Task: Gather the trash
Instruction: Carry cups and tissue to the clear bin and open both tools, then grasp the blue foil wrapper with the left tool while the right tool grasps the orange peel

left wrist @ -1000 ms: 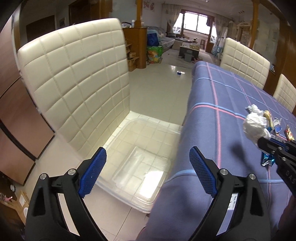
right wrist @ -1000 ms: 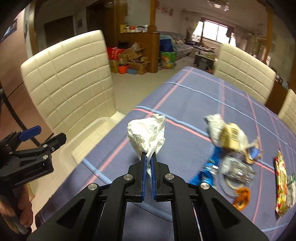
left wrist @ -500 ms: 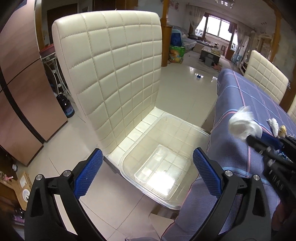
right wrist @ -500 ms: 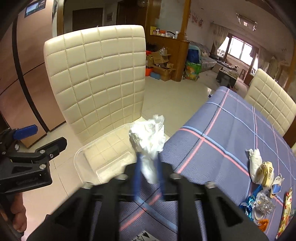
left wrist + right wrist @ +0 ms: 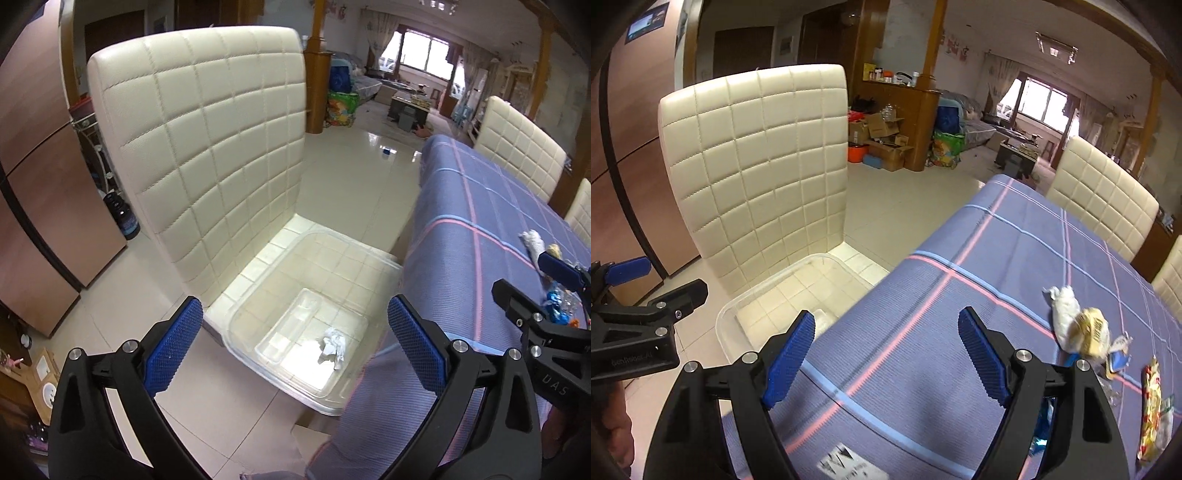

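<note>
A clear plastic bin sits on the seat of a cream chair beside the table. A crumpled white tissue lies inside the bin. My left gripper is open and empty above the bin. My right gripper is open and empty over the table's edge, next to the bin. Several wrappers and a second tissue lie on the blue plaid tablecloth at the right.
Cream chairs stand along the table's far side. A brown cabinet and a dark bottle stand left of the chair. Tiled floor lies beyond.
My right gripper carried the white tissue from the table over the bin, opened and let it go. The tissue now lies in the bin. The left gripper drew back and higher.
</note>
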`<state>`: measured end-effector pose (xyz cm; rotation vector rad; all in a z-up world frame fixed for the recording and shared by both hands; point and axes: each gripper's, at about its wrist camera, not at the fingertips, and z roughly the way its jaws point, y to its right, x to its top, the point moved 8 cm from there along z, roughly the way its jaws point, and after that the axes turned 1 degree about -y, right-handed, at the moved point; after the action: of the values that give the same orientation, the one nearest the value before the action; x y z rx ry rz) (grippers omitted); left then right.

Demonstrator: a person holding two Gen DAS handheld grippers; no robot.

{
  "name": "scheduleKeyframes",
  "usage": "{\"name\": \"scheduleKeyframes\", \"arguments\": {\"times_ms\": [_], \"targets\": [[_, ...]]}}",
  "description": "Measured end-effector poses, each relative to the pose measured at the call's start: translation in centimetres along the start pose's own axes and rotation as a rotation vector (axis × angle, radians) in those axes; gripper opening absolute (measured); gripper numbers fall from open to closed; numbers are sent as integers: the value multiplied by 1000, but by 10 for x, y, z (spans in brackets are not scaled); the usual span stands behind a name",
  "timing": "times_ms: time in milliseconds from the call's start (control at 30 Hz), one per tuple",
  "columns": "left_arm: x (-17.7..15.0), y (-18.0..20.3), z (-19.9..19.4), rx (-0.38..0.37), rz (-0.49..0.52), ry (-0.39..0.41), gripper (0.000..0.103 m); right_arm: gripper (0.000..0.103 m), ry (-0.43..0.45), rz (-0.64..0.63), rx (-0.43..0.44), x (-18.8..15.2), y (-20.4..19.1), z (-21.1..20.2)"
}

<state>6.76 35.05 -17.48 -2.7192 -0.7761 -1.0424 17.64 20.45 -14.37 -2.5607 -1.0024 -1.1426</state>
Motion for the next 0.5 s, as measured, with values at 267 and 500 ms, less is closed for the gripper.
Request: {"name": "scheduleKeyframes", "arguments": {"times_ms": [267,500], "targets": [[-2,49,-19,-46,75,31,99,78,4,76,-70,-29,52,-35],[-19,134,-25,-147,208,12,99,78,-44,196,-201,-76,130,-59]]}}
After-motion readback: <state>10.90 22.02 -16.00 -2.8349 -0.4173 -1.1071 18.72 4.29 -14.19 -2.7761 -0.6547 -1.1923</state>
